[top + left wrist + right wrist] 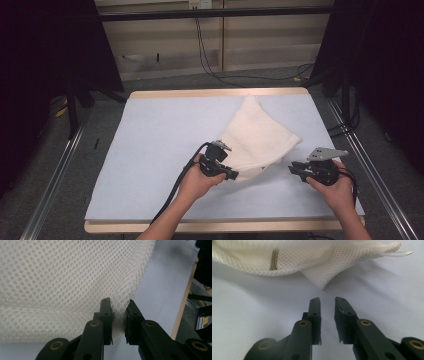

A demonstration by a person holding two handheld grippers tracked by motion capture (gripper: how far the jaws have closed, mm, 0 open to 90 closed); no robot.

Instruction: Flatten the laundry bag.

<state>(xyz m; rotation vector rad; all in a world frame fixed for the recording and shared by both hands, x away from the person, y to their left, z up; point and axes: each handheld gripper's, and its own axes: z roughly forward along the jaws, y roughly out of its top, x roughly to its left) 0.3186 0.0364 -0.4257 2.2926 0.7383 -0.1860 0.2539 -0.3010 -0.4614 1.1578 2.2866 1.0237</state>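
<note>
A white mesh cloth [257, 135] lies bunched right of centre on the pale table cover [160, 150]. My left gripper [232, 175] is at the cloth's near edge. In the left gripper view the jaws [119, 306] are shut on a fold of the mesh cloth [62, 285], which is pinched between the pads. My right gripper [292, 169] rests just right of the cloth's near right corner. In the right gripper view its jaws [327, 302] stand narrowly apart with nothing between them. The cloth's hanging corner [322, 286] is a short way ahead of the tips.
The table's wooden edge [220, 93] runs along the far side, and metal rails [55, 175] flank both sides. Cables [210, 65] trail on the floor beyond. A thin white cord end [404, 253] sticks out of the cloth's far right corner.
</note>
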